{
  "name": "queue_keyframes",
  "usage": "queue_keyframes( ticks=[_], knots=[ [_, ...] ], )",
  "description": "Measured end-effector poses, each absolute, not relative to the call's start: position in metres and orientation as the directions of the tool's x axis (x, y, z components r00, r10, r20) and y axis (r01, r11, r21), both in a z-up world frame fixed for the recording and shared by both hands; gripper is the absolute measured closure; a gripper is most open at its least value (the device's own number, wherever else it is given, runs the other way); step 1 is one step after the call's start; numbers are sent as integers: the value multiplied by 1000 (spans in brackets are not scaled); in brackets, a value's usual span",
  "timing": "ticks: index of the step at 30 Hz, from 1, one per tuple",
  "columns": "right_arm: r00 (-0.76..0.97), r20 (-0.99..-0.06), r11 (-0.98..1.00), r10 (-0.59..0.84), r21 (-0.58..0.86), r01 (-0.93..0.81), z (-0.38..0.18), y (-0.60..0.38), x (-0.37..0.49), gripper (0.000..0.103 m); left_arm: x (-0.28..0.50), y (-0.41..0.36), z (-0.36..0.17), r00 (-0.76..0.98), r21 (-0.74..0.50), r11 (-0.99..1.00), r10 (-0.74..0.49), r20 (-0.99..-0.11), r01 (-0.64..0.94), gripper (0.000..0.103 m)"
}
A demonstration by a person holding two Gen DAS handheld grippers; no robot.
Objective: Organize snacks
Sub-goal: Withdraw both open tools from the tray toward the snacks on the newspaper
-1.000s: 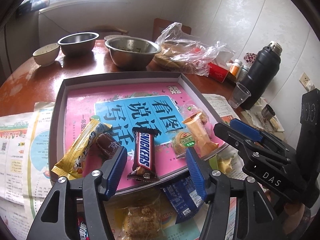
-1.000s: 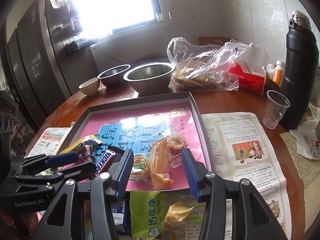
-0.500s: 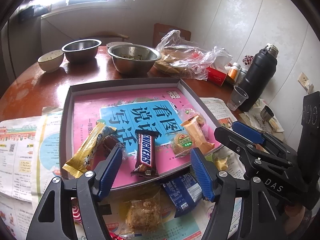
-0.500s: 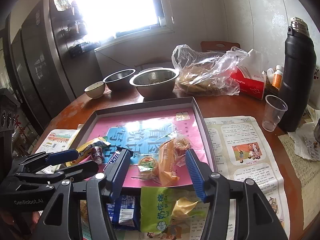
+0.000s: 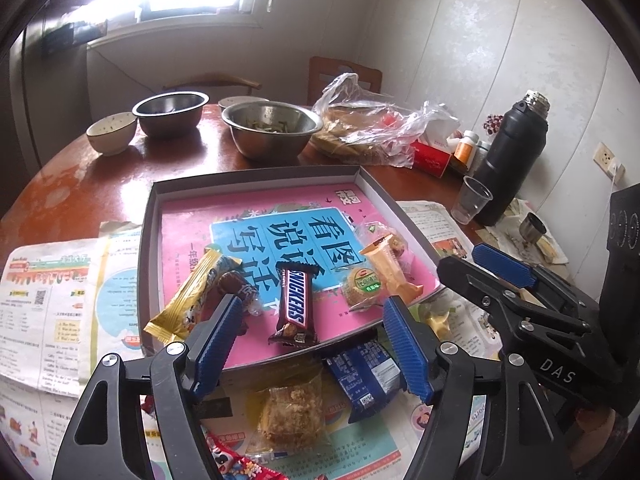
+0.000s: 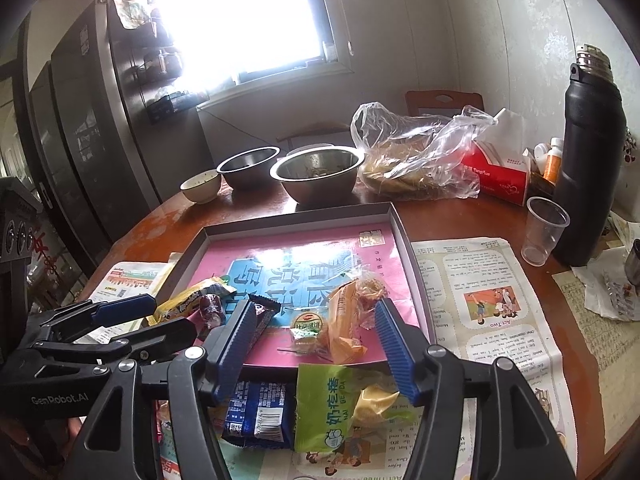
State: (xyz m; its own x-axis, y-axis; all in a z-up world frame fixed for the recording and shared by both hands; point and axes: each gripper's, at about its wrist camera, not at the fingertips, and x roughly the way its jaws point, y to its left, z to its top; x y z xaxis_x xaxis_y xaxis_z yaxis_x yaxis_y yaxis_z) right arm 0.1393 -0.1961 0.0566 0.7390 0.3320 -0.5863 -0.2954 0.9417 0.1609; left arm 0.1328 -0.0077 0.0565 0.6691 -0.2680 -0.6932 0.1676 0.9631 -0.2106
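- The left tool [image 5: 310, 344] hangs above the near edge of a shallow grey cardboard tray [image 5: 256, 178] with a pink printed floor, its blue-padded jaws spread and just widened further, gripping nothing.
- A brown Snickers bar [image 5: 295, 305] lies in the tray between those jaws, beside a gold-wrapped bar [image 5: 192, 294] and an orange-wrapped cake [image 5: 390, 268].
- The right tool [image 6: 316, 346] is likewise spread and just widened, empty, over the tray's near edge.
- A green candy pouch [image 6: 340, 404] and a dark blue packet [image 6: 258, 410] rest on newspaper [image 6: 496, 308] on the round brown table [image 6: 436, 216], outside the tray.
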Motion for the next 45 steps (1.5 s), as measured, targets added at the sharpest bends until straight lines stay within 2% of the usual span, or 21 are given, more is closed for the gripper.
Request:
queue_keyframes(
  ticks=[25,45],
  knots=[
    [721,-578,920,382,159,-359,59,-184,106,38,100,21,70,697,-193,976,-204,-687,95,28],
    [688,-606,906,399,146,-397,45,-174,89,38,77,73,50,673,-204,979,-137,-727,-20,28]
  ],
)
